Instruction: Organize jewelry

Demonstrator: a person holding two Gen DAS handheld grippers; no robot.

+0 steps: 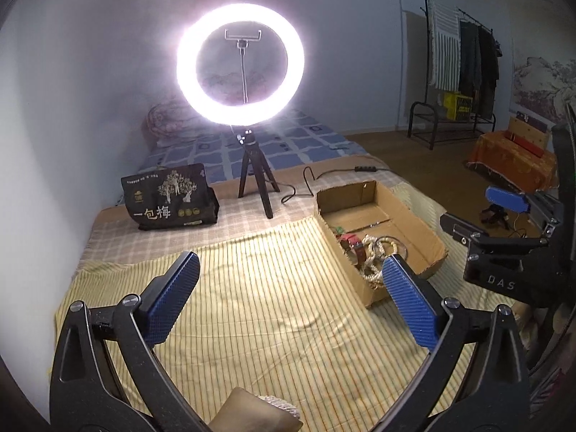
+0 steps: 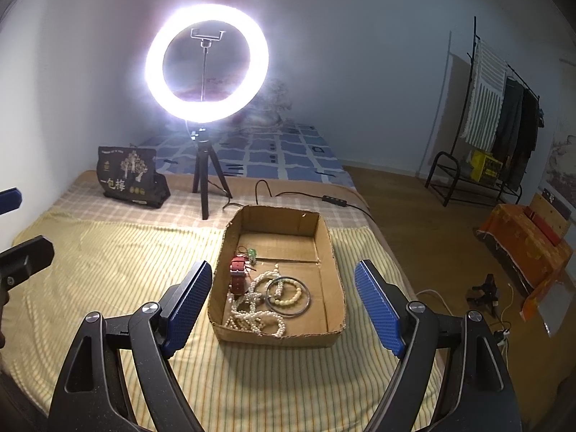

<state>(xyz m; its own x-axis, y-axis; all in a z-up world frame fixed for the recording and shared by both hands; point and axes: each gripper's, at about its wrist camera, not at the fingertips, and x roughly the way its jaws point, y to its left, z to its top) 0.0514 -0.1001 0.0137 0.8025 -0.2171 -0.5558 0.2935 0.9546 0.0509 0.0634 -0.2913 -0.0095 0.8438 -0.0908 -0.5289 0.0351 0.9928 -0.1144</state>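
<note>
An open cardboard box (image 2: 331, 252) sits on the striped yellow bed cover (image 2: 108, 259). In it lie a red watch strap (image 2: 238, 275), a white pearl necklace (image 2: 252, 315), a bead bracelet (image 2: 288, 297), a dark bangle (image 2: 306, 297) and a small green piece (image 2: 252, 253). My right gripper (image 2: 282, 284) is open and empty, its fingers either side of the box's near end, above it. My left gripper (image 1: 289, 270) is open and empty over the cover, left of the box (image 1: 414, 216). The right gripper (image 1: 478, 212) shows at the left view's right edge.
A lit ring light on a small tripod (image 2: 207, 68) stands behind the box, its cable (image 2: 288, 194) trailing right. A black snack bag (image 2: 131, 178) stands at the back left. The bed's right edge drops to the floor, with a clothes rack (image 2: 504, 126) beyond.
</note>
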